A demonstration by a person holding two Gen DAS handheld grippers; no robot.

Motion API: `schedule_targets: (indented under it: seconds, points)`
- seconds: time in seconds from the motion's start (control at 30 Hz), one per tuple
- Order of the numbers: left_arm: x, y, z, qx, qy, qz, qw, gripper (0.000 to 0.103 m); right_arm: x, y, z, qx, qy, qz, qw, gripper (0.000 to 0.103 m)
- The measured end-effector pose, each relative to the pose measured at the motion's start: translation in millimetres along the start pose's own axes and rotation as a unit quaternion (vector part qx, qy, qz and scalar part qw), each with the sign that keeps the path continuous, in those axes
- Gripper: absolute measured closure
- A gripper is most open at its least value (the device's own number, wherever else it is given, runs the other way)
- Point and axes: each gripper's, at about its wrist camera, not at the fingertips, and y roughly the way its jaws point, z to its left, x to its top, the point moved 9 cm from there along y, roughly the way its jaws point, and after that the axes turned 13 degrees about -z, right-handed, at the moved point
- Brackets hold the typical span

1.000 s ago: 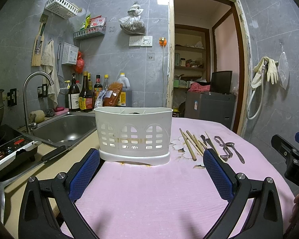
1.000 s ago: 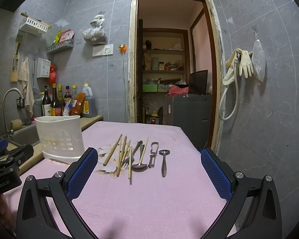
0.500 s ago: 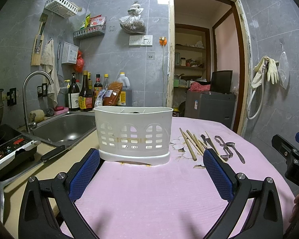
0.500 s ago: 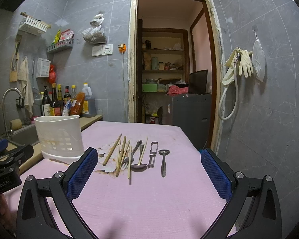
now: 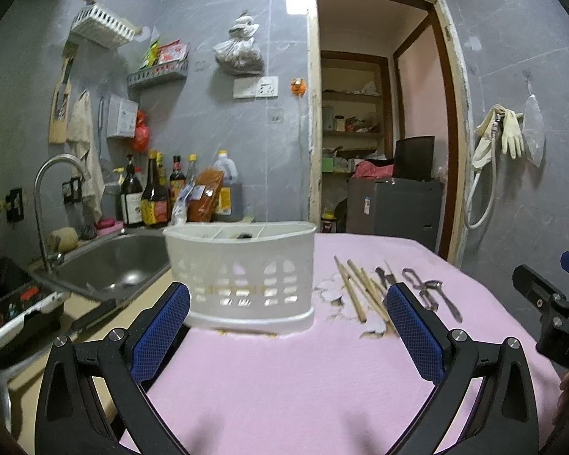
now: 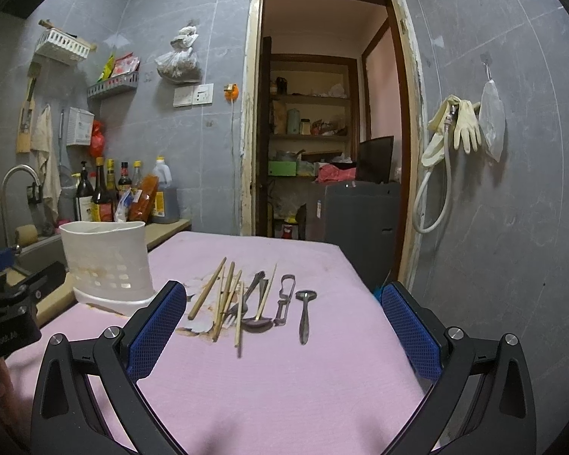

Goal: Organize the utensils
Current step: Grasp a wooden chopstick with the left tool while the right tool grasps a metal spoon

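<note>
A white slotted utensil holder (image 5: 242, 276) (image 6: 108, 261) stands upright on the pink cloth (image 5: 303, 383) at the table's left side. To its right lie several wooden chopsticks (image 6: 223, 295) (image 5: 354, 290), a fork and spoon (image 6: 252, 305), a metal peeler (image 6: 284, 299) and a small metal spoon (image 6: 304, 313) (image 5: 442, 295). My left gripper (image 5: 288, 318) is open, held back from the holder. Also open, my right gripper (image 6: 284, 322) hovers short of the utensils with nothing between its fingers.
A steel sink (image 5: 106, 265) with a tap (image 5: 51, 189) lies left of the table, and a stove (image 5: 7, 311) sits nearer. Sauce bottles (image 5: 159, 197) line the back wall. An open doorway (image 6: 322, 132) is behind the table. Pink cloth (image 6: 277, 386) stretches under both grippers.
Both grippers have edged slightly forward and tilted down a little; the holder and utensils have not moved.
</note>
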Motion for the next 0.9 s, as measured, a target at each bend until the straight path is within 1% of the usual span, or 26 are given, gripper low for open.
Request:
schedule_targets:
  seconds: [0.17, 0.3, 0.5, 0.67, 0.77, 0.9]
  points:
    - [20.6, 8.7, -17.6, -0.012, 0.019, -0.028, 0.9993, 0.001, 12.8, 6.9, -7.1, -0.006, -0.01, -0.01, 1.0, 0.0]
    - [36.8, 21.4, -35.1, -0.032, 0.033, -0.046, 0.9979, 0.001, 28.4, 15.8, -15.9, -0.013, -0.029, -0.02, 0.999, 0.0]
    - [49.6, 45.3, -55.4, -0.052, 0.04, -0.049, 0.9966, 0.001, 40.5, 34.2, -33.9, -0.028, -0.044, -0.02, 0.998, 0.0]
    - [45.9, 71.5, -68.5, -0.063, 0.033, -0.026, 0.9971, 0.001, 42.8, 53.4, -48.8, -0.034, -0.043, -0.012, 0.998, 0.0]
    - [41.4, 83.9, -78.0, -0.078, 0.026, -0.006, 0.9966, 0.001, 41.8, 65.6, -57.0, -0.034, -0.039, -0.005, 0.999, 0.0]
    - [27.5, 105.2, -94.6, -0.104, 0.007, 0.042, 0.9937, 0.001, 35.6, 80.7, -70.5, -0.029, -0.036, 0.013, 0.999, 0.0]
